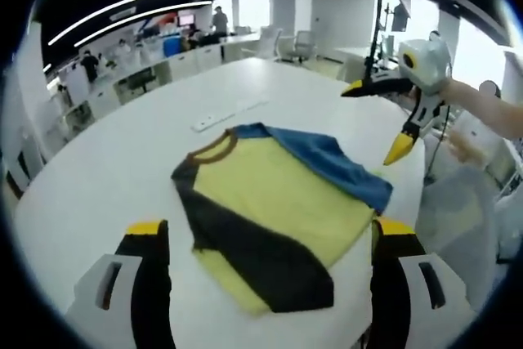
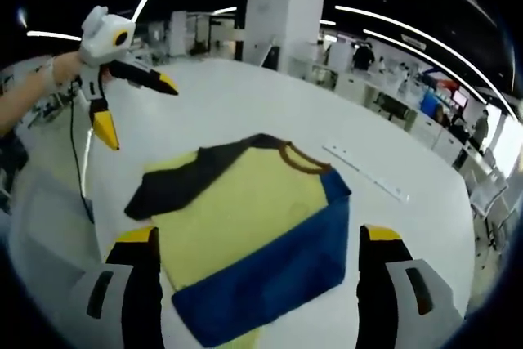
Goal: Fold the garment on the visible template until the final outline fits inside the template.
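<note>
Left gripper view looks down over a round white table (image 1: 106, 169) in an open office, with a yellow T-shirt (image 1: 274, 214) lying flat near the middle. Its two sleeves are folded inward across the body: a dark sleeve (image 1: 245, 247) crosses one side and a blue sleeve (image 1: 335, 165) lies over the other, which narrows the shirt's outline. The brown collar (image 1: 214, 147) points away toward a long white strip (image 1: 229, 114) lying on the table beyond it. No printed template outline can be made out under the shirt.

The left gripper (image 1: 270, 239) hangs above the near hem with its yellow-tipped jaws spread wide, one on each side of the shirt, gripping nothing. The right gripper (image 1: 384, 120) floats above the table's far edge beside the blue sleeve, jaws splayed apart and empty.

Right gripper view shows the same shirt from the opposite side, framed between that gripper's open jaws, with the left gripper (image 2: 135, 112) raised clear of the cloth. Both tools appear held back so the whole garment stays visible; the remaining step is probably folding the body lengthwise.
</note>
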The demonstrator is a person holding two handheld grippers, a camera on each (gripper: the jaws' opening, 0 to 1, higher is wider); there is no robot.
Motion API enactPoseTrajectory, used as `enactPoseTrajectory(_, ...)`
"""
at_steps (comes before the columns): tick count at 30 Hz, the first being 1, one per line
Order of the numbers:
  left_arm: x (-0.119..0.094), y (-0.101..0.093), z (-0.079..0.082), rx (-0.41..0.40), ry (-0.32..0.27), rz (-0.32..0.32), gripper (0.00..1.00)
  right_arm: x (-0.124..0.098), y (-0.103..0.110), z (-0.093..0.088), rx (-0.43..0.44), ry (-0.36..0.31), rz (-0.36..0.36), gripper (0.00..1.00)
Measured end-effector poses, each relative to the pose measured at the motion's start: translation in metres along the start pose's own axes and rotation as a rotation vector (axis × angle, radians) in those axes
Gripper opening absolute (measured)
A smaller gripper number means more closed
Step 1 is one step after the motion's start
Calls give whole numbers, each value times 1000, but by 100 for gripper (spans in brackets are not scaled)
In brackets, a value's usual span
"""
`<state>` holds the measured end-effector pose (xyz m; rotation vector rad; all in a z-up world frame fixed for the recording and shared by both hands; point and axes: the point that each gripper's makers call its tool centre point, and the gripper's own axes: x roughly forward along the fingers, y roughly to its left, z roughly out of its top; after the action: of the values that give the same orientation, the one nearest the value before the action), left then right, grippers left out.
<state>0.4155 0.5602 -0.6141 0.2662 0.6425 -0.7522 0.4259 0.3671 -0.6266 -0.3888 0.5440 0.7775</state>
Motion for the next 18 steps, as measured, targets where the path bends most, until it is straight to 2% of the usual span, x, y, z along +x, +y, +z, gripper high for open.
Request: enactPoseTrajectory(18,-11,-4,-3,-13,-8,21,100,-10,5,-4,2,-7,-1,100)
